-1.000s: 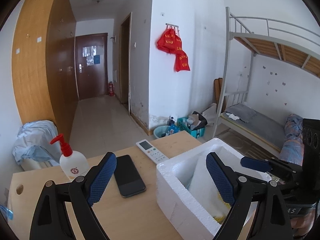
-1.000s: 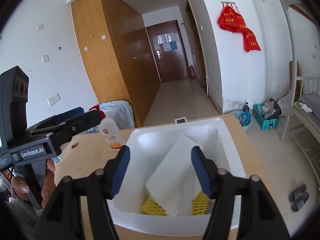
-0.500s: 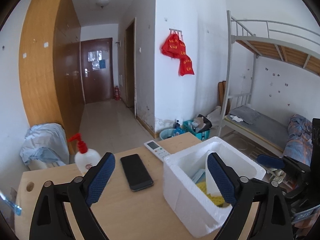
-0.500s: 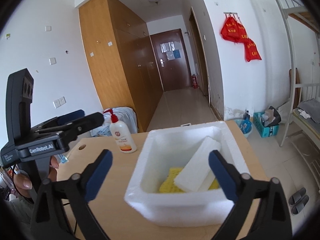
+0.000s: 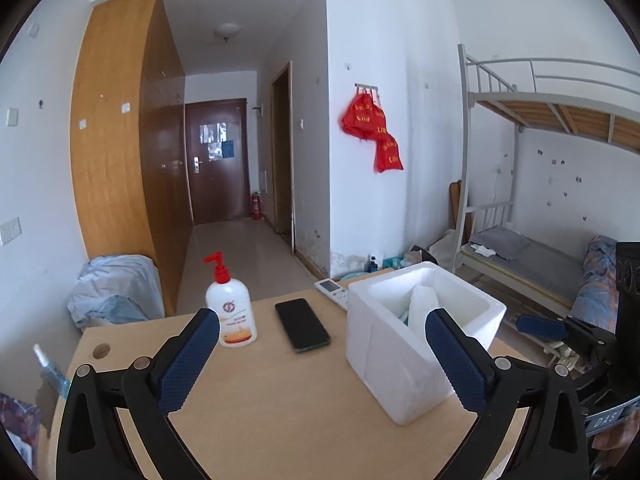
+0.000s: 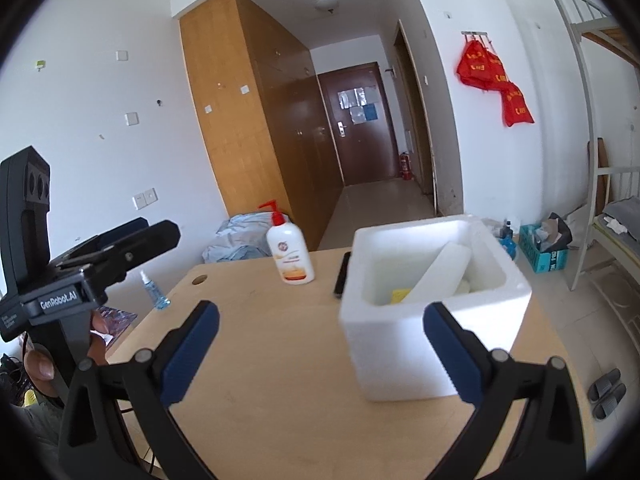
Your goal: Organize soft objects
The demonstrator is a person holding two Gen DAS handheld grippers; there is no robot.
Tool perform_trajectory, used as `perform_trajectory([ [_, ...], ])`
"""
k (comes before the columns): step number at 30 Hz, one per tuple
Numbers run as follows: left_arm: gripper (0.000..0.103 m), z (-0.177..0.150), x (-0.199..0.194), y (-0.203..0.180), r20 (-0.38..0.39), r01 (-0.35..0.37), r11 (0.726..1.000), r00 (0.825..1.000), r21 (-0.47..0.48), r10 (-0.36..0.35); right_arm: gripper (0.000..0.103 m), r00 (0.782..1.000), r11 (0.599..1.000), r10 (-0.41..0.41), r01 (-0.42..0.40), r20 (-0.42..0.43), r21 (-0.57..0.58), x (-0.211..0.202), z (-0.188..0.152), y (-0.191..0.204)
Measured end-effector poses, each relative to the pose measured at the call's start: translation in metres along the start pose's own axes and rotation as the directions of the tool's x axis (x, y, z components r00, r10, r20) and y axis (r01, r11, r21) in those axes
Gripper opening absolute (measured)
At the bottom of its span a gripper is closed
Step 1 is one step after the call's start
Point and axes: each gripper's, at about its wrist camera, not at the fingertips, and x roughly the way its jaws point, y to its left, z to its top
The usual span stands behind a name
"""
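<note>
A: Start with the worktop. What sits on it?

B: The biggest thing is the white foam box, toward the right side. Inside it a white foam slab leans against the wall, and a yellow soft piece lies on the bottom beside it. Leaning is probably the only way the slab fits.

A: And the grippers?

B: The left gripper hangs over bare wood with its jaws opening, nothing between them. The right gripper has its jaws spread wide and empty; the box's near corner shows just behind its right pad. I'd judge the soft things are already stowed, since neither holds anything.

A: What else is around?

B: A pump bottle with a red top, a black phone lying flat just left of the box, and a white remote behind it. A small spray bottle stands off the left edge. Nothing blocks the box's open top.
</note>
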Motion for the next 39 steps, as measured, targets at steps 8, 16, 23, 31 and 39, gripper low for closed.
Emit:
perform_trajectory([
  [8,0.103,-0.021,-0.044,0.008,0.009,0.000,1.000,1.000,-0.014,0.000,0.103,1.000,1.000,0.018,-0.018,0.018,-0.015,-0.021,-0.017,0.028],
  [16,0.103,-0.043,-0.069,0.011,0.016,-0.008,1.000,1.000,-0.010,0.008,0.103,1.000,0.999,-0.006,0.006,0.007,-0.049,-0.033,-0.035,0.047],
  [23,0.103,-0.055,-0.098,0.026,0.045,-0.074,0.996,0.996,-0.043,0.076,0.103,1.000,0.997,0.003,-0.003,0.009,-0.072,-0.036,-0.043,0.061],
  [31,0.103,-0.082,-0.152,0.050,0.180,-0.295,0.951,0.935,-0.088,0.307,0.103,0.993,0.985,0.080,-0.065,0.092,-0.157,-0.033,-0.049,0.103],
  [39,0.103,-0.118,-0.173,0.065,0.231,-0.452,0.886,0.855,-0.108,0.464,0.103,0.974,0.974,0.136,-0.099,0.180,-0.203,-0.028,-0.066,0.135],
])
